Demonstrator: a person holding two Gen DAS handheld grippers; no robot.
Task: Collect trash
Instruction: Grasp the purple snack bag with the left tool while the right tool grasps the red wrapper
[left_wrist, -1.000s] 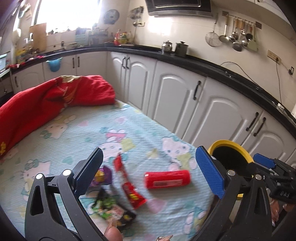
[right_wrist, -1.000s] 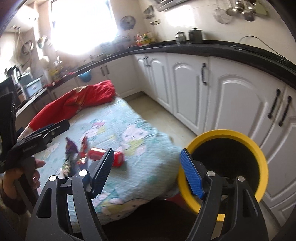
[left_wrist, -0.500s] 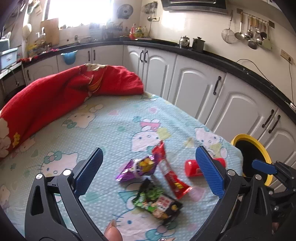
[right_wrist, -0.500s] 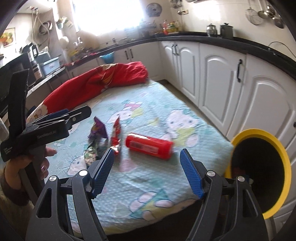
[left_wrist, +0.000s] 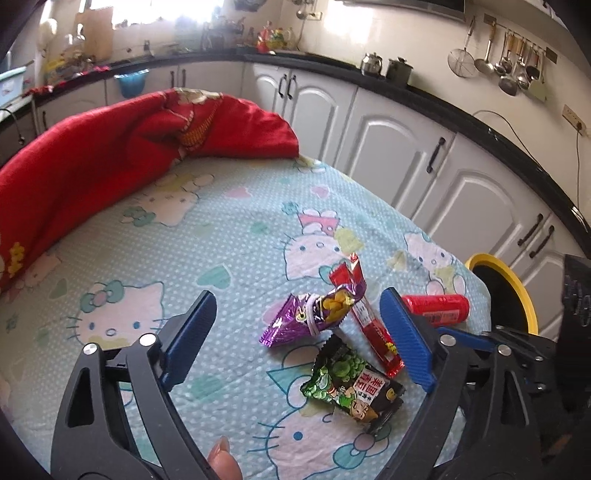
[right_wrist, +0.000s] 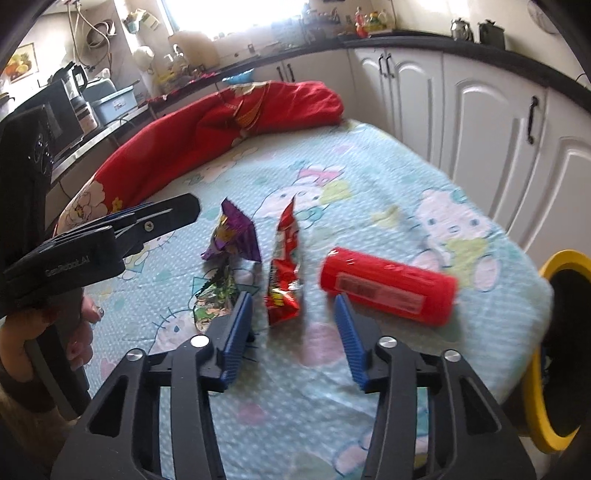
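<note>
Trash lies on the Hello Kitty sheet (left_wrist: 221, 236): a purple wrapper (left_wrist: 295, 325) (right_wrist: 232, 236), a long red wrapper (left_wrist: 369, 325) (right_wrist: 284, 273), a green snack bag (left_wrist: 351, 387) (right_wrist: 214, 295) and a red cylinder (left_wrist: 439, 314) (right_wrist: 388, 286). My left gripper (left_wrist: 295, 339) is open above the sheet, the purple wrapper between its fingers. My right gripper (right_wrist: 293, 332) is open and empty, just short of the red wrapper. The left gripper also shows in the right wrist view (right_wrist: 110, 236). A yellow-rimmed bin (left_wrist: 506, 295) (right_wrist: 554, 369) stands beside the bed's corner.
A red quilt (left_wrist: 110, 162) is bunched along the bed's far left side. White kitchen cabinets (left_wrist: 406, 147) with a black counter run close around the bed's far and right sides.
Both grippers swung left from the bin toward the trash and came closer to it. The right gripper now points at the red wrapper. Both stayed open.
</note>
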